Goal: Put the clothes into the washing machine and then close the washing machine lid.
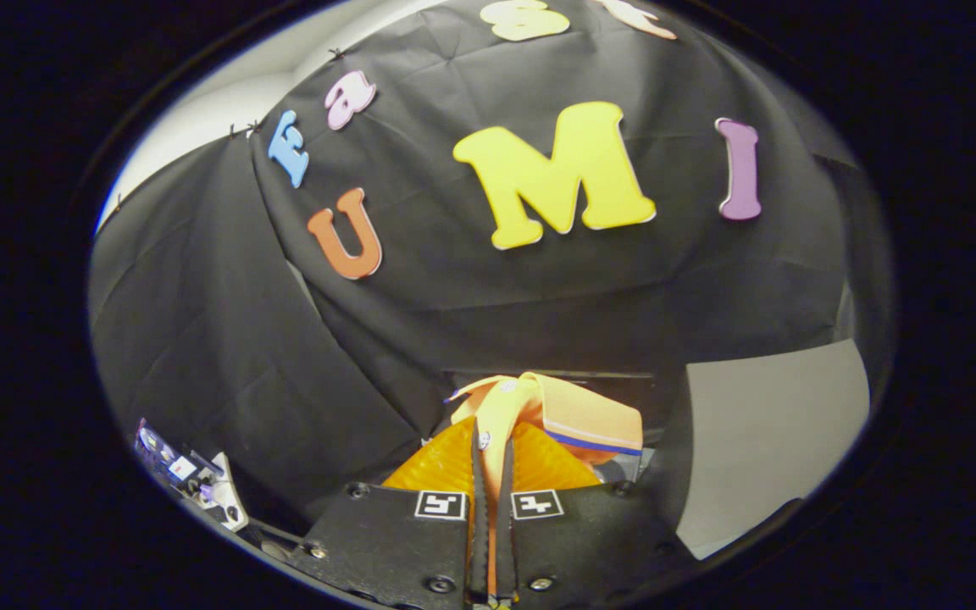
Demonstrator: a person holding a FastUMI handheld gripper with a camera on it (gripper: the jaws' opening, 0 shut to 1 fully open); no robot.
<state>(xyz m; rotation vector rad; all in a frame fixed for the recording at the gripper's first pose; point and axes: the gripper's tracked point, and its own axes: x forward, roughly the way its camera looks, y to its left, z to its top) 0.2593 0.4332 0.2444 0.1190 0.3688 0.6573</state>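
Observation:
My gripper (490, 462) is shut on an orange garment (564, 411), a shirt with a collar and a blue stripe along one edge. Both fingers (478, 508) press on a thin fold of the cloth, which runs down between them. The rest of the garment bunches up just ahead of the fingertips, raised in front of the black cloth wall. The orange ribbed finger pads (437, 462) fan out on either side of the pinched fold. Part of a washing machine control panel (191, 479) appears low to the left of the fingers.
A pale grey flat surface (772, 440) lies to the right of the fingers, tilted in the view. A dark rectangular edge (615, 377) sits right behind the bunched garment. The black cloth wall stands beyond everything.

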